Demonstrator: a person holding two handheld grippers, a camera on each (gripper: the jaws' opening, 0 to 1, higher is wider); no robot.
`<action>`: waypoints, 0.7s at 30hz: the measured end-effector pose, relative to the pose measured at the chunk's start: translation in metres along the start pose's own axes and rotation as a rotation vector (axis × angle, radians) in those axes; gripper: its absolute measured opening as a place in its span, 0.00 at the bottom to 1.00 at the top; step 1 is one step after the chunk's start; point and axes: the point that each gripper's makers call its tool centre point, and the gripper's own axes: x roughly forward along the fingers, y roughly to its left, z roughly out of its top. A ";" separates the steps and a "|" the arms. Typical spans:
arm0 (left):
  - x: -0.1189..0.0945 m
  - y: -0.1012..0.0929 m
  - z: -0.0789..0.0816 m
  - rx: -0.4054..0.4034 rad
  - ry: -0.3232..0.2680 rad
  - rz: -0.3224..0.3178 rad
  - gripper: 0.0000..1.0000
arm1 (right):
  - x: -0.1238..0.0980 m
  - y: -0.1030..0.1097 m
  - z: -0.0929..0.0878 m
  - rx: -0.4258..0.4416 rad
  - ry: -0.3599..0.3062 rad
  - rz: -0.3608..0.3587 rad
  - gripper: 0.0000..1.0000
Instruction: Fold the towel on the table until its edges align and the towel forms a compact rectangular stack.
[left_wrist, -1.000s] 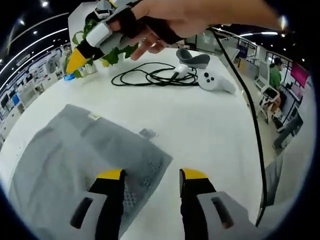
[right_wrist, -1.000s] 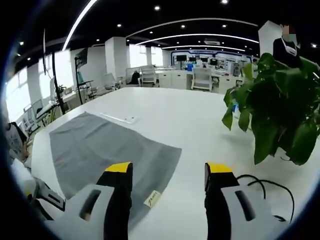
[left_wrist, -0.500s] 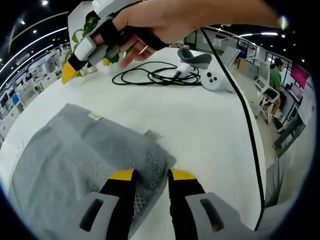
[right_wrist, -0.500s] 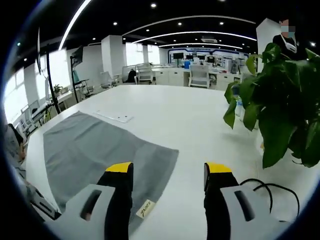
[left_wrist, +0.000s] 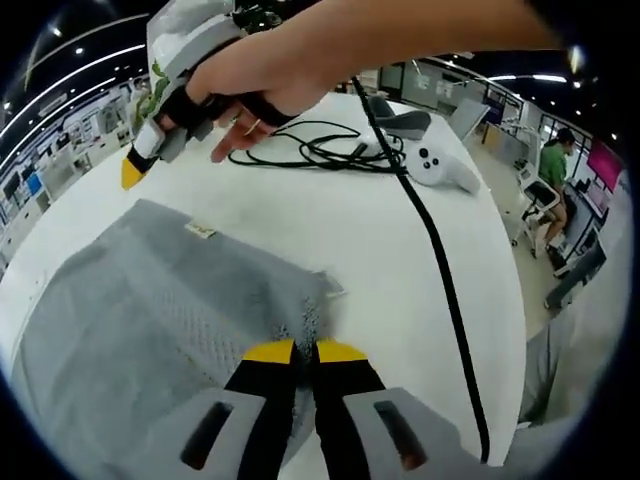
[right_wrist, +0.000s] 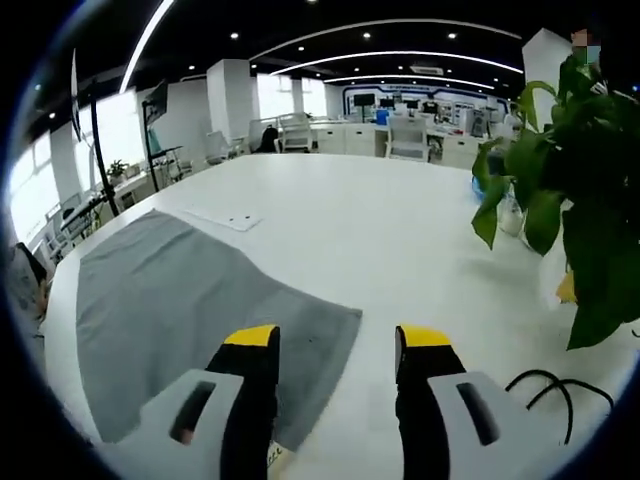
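Note:
The grey towel (left_wrist: 140, 300) lies spread flat on the white table (left_wrist: 380, 250), with a small label (left_wrist: 203, 231) near its far edge. My left gripper (left_wrist: 298, 350) is shut on the towel's near right corner, and the cloth bunches up at its yellow tips. A hand holds my right gripper (left_wrist: 135, 168) above the towel's far corner. In the right gripper view the towel (right_wrist: 170, 300) stretches away to the left. There my right gripper (right_wrist: 333, 340) is open just above the towel's corner, with nothing between its jaws.
A black cable (left_wrist: 430, 240) runs from the hand across the table. Beyond lie a coil of black cable (left_wrist: 310, 150), a white controller (left_wrist: 440, 165) and a grey headset (left_wrist: 400, 115). A leafy plant (right_wrist: 570, 170) stands at the right, and a small flat white piece (right_wrist: 225, 218) lies beyond the towel.
My left gripper has gone from open to shut on the towel's corner, puckering the cloth. My right gripper has come lower and nearer to the towel's far corner, still open.

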 end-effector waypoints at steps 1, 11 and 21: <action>0.000 0.001 0.000 0.012 0.001 -0.001 0.05 | 0.003 0.000 -0.002 -0.010 0.007 -0.003 0.44; 0.001 -0.002 0.000 0.011 0.004 -0.035 0.05 | 0.032 0.004 -0.023 -0.025 0.098 0.001 0.35; 0.001 -0.001 -0.001 0.038 0.003 -0.029 0.05 | 0.054 0.001 -0.020 -0.066 0.134 0.007 0.26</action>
